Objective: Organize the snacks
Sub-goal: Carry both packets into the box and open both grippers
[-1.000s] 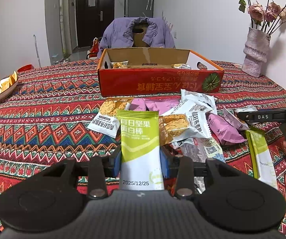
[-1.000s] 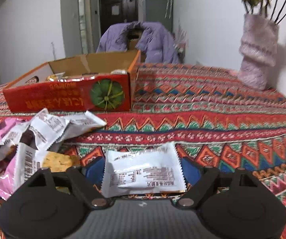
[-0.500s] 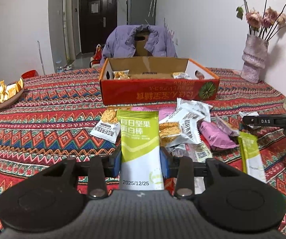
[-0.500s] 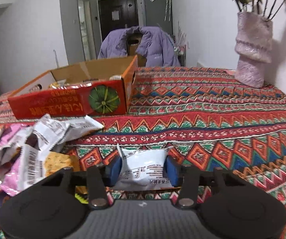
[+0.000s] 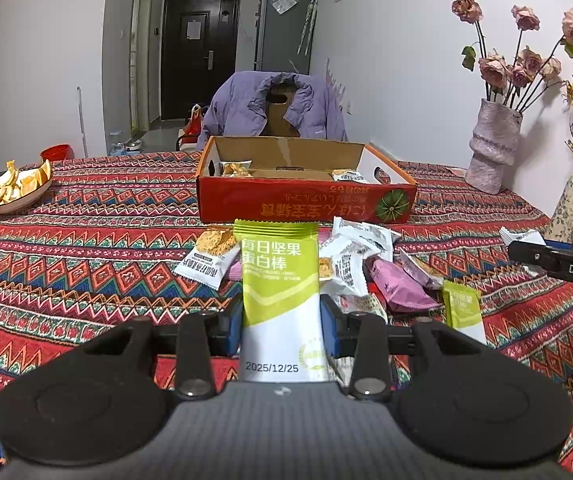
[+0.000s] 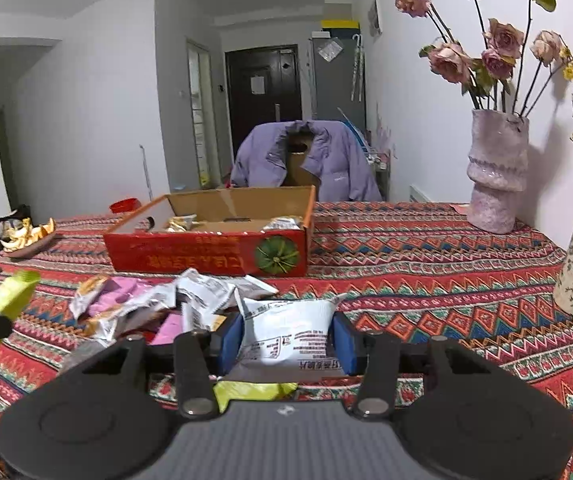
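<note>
left wrist view: left hand-held gripper (image 5: 281, 330) clamps a green-and-white protein bar wrapper (image 5: 279, 292); right hand-held gripper (image 6: 288, 340), jaws just closed, pinches a white crinkled snack packet (image 6: 286, 334), both lifted, likely bound for the far red cardboard box (image 5: 306, 200)

Left gripper (image 5: 281, 330) matte black, blue pads lining the jaws, two round discs behind them, silver screws on linkage arms, ribbed grey housing at centre, right gripper (image 6: 286, 338) same build, white "DAS" lettering on its side

Green-white bar (image 5: 279, 296) and white packet (image 6: 286, 334) held upright before red box (image 5: 306, 200).
</note>
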{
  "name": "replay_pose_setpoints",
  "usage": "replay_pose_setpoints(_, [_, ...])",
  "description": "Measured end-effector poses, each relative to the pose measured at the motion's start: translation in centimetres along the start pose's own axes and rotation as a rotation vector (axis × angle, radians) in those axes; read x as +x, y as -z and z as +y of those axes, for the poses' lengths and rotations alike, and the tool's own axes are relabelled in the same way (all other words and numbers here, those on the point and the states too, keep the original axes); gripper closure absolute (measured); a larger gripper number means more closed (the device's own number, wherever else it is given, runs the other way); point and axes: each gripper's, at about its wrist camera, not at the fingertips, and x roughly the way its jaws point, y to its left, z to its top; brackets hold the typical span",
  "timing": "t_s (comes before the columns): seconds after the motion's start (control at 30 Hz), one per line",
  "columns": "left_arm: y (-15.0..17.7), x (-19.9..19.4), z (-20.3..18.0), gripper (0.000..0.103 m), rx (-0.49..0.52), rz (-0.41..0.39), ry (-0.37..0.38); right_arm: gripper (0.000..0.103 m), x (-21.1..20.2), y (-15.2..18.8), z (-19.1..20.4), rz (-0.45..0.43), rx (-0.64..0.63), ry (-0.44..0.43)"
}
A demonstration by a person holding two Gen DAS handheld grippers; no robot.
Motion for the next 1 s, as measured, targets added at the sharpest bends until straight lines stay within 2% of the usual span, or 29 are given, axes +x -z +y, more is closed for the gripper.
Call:
replay_pose_setpoints(0.07, [-1.3, 0.8, 0.2, 0.064, 0.001, 0.004, 0.013, 0.056, 0.5, -0.8, 0.2, -0.007, 0.001, -0.024])
replay_pose_setpoints(0.2, [-6.1, 3.9, 0.6, 0.064, 0.039, -0.046, 0.049, 0.056, 3.3, -4.3, 0.9, -0.036, -0.013, -0.109])
replay_pose_setpoints(0.3, [-11.0, 8.9, 1.0, 0.064, 0.036, -0.030, 0.067, 0.056, 7.7, -8.2, 1.7, -0.031, -0.018, -0.182])
replay_pose_setpoints(0.37, [-14.1, 13.2, 1.3, 0.064, 0.019, 0.007, 0.070, 0.055, 12.3, -11.0, 2.1, 0.015, 0.007, -0.236])
replay_pose_setpoints(0.43, [-17.2, 18.5, 1.8, 0.064, -0.029, 0.063, 0.040, 0.055, 18.0, -13.6, 2.4, 0.081, 0.023, -0.275])
replay_pose_setpoints(0.5, [-19.3, 23.6, 2.2, 0.064, -0.054, 0.117, 0.009, 0.055, 23.4, -15.6, 2.6, 0.145, 0.047, -0.272])
replay_pose_setpoints(0.6, [-21.3, 30.7, 2.3, 0.064, -0.038, 0.203, -0.033, 0.054, 31.7, -18.0, 2.4, 0.246, 0.122, -0.223])
replay_pose_setpoints(0.73, [-22.0, 37.2, 3.0, 0.064, -0.058, 0.295, -0.091, 0.051, 39.1, -19.1, 2.0, 0.344, 0.177, -0.150])
replay_pose_setpoints(0.8, [-22.1, 38.6, 3.2, 0.059, -0.062, 0.312, -0.083, 0.038, 41.3, -19.1, 2.2, 0.375, 0.183, -0.135])
replay_pose_setpoints(0.83, [-22.1, 39.1, 3.3, 0.046, -0.064, 0.318, -0.070, 0.031, 42.0, -19.0, 2.4, 0.389, 0.184, -0.130])
replay_pose_setpoints(0.9, [-22.3, 39.5, 3.4, 0.036, -0.065, 0.329, -0.033, 0.031, 43.1, -18.5, 2.6, 0.405, 0.172, -0.106])
replay_pose_setpoints(1.0, [-22.7, 39.1, 3.5, 0.036, -0.047, 0.315, -0.036, 0.031, 43.3, -18.4, 2.6, 0.400, 0.168, -0.090])
